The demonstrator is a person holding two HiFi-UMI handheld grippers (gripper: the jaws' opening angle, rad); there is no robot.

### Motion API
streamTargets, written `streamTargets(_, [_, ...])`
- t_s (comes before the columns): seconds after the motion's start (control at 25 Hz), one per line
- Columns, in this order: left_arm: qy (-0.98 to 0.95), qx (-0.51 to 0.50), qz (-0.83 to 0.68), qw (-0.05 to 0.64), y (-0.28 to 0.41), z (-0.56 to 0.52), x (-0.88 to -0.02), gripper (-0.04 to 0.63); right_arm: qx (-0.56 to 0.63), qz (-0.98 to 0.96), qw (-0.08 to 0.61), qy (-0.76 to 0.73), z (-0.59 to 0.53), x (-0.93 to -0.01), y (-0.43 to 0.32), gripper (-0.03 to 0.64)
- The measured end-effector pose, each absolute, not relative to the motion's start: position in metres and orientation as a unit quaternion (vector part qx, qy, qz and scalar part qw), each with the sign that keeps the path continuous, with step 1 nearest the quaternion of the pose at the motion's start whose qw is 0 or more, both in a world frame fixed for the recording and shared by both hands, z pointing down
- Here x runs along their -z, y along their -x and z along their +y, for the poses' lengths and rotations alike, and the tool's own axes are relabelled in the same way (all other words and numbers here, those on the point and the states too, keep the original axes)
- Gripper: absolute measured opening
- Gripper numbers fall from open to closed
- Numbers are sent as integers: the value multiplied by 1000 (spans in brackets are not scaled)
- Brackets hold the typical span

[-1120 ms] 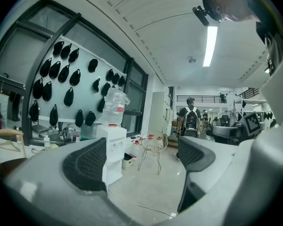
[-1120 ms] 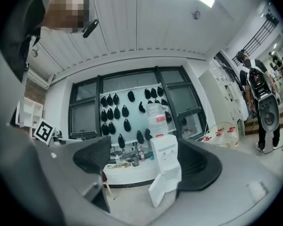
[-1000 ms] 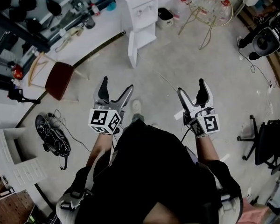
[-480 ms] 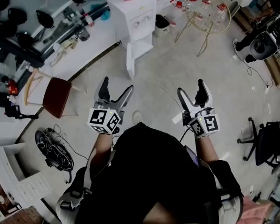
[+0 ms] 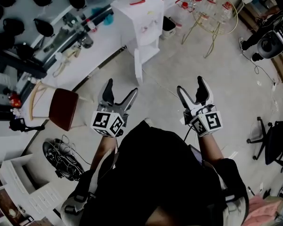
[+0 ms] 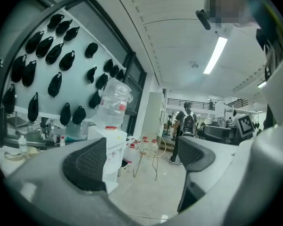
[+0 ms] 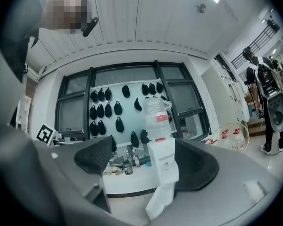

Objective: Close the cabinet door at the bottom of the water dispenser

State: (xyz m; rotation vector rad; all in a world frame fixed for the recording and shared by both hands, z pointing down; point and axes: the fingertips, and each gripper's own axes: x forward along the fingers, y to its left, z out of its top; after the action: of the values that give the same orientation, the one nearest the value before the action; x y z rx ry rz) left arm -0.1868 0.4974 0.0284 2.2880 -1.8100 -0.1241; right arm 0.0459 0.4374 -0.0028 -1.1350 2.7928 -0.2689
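Note:
A white water dispenser [image 5: 144, 22] stands by the curved white counter at the top of the head view, a clear bottle [image 7: 156, 116] on top of it. Its bottom cabinet door [image 5: 138, 66] hangs open, swung out toward me. In the right gripper view the open door [image 7: 161, 200] juts out below the dispenser body [image 7: 163, 160]. My left gripper [image 5: 119, 92] and right gripper [image 5: 192, 91] are both open and empty, held side by side in front of me, well short of the dispenser. In the left gripper view the dispenser [image 6: 112, 149] shows past the left jaw.
A red-seated chair [image 5: 62, 108] stands at the left, a tangle of cables [image 5: 61, 157] below it. A round wire table [image 5: 212, 8] is to the right of the dispenser, a small bin [image 5: 168, 26] beside it. An office chair [image 5: 273, 142] is at the far right. A person with a backpack [image 6: 186, 128] stands in the distance.
The view has shifted: the dispenser, chair and cables sit lower and nearer in frame as I move toward the dispenser. Both grippers keep their open pose in front of me.

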Motion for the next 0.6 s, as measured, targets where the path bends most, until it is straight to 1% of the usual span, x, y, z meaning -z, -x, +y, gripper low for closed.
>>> streamTargets(0.2, [-783, 41, -611, 106, 208, 488, -32, 469, 86, 914, 40, 394, 428, -9, -37, 407])
streamTargets(0.36, [-782, 42, -611, 116, 225, 484, -44, 469, 83, 913, 35, 399, 428, -9, -26, 403])
streamTargets(0.52, [-781, 44, -609, 129, 223, 477, -55, 469, 92, 912, 37, 399, 430, -4, -27, 396])
streamTargets(0.6, [-782, 44, -607, 133, 220, 473, -57, 469, 88, 911, 26, 401, 426, -8, -30, 392])
